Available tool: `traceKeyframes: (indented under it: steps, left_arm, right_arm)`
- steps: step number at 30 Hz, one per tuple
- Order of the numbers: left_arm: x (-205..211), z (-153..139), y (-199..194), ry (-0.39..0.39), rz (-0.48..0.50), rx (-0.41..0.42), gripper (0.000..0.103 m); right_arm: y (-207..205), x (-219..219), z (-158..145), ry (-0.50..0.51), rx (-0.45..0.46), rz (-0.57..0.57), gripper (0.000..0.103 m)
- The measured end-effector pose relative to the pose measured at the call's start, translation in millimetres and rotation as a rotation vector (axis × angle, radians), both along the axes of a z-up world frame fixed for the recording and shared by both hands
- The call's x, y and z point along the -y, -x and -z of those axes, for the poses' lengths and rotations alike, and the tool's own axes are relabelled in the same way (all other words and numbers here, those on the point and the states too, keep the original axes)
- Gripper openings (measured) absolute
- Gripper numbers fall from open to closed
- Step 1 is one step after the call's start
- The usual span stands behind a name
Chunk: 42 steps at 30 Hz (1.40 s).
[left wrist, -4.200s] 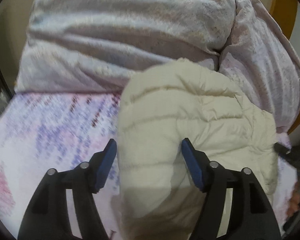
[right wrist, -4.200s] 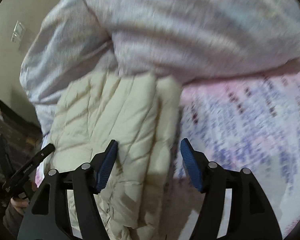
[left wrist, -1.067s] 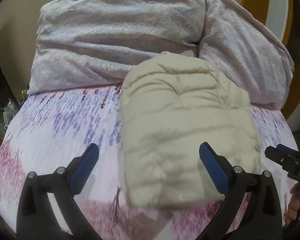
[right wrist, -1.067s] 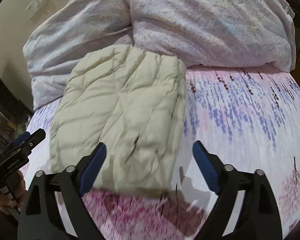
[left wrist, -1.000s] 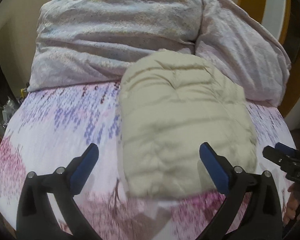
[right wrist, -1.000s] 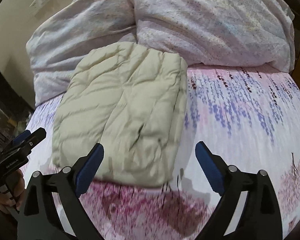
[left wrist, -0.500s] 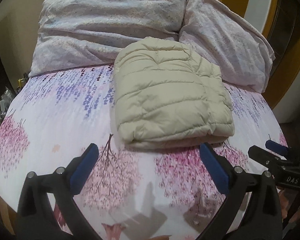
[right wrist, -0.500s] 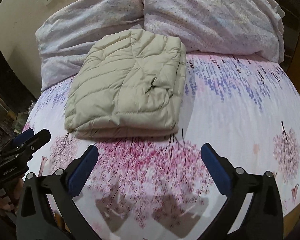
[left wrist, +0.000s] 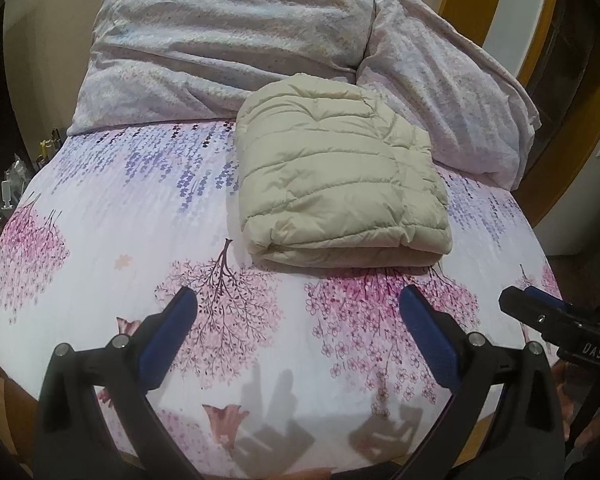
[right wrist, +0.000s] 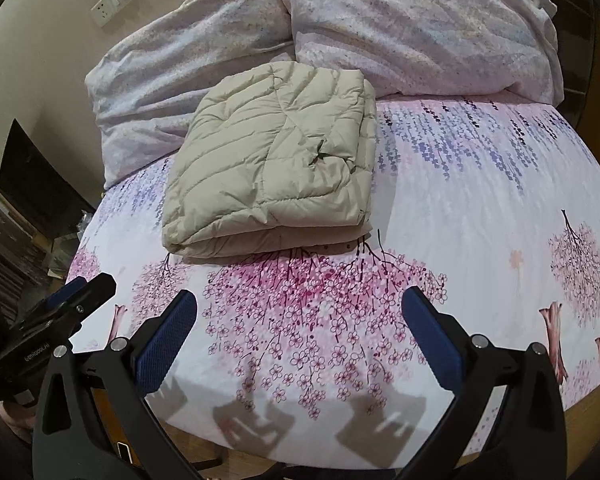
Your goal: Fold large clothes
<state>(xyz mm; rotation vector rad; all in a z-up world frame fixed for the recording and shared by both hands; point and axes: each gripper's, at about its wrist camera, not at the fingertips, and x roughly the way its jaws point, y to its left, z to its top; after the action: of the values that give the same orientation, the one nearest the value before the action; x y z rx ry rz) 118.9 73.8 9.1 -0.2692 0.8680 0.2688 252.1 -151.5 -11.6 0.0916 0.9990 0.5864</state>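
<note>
— Where is the jacket?

— The cream puffer jacket (left wrist: 340,184) lies folded in a flat bundle at the centre of my left view, on the flowered sheet (left wrist: 120,216), its far edge against the bunched duvet (left wrist: 228,40).

— And your tools?

— My left gripper (left wrist: 298,316) and right gripper (right wrist: 300,316) both stand wide apart, holding nothing, low in frame, clear of the jacket.

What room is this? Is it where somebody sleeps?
Most likely a bedroom. There is a bed with a flowery sheet, a rumpled duvet heaped at the far end, and a wall socket beside it. A folded cream puffy jacket lies on the sheet.
</note>
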Motion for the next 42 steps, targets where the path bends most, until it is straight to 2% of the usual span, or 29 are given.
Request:
traceKeyframes:
  steps: [13, 42]
  left_arm:
    - [4, -5, 9, 0.026, 0.010, 0.020, 0.100]
    - [12, -5, 10, 0.047, 0.008, 0.028, 0.100]
  right_arm:
    - [13, 0, -8, -0.011, 0.030, -0.006, 0.102]
    - [15, 5, -6, -0.034, 0.019, 0.002, 0.102]
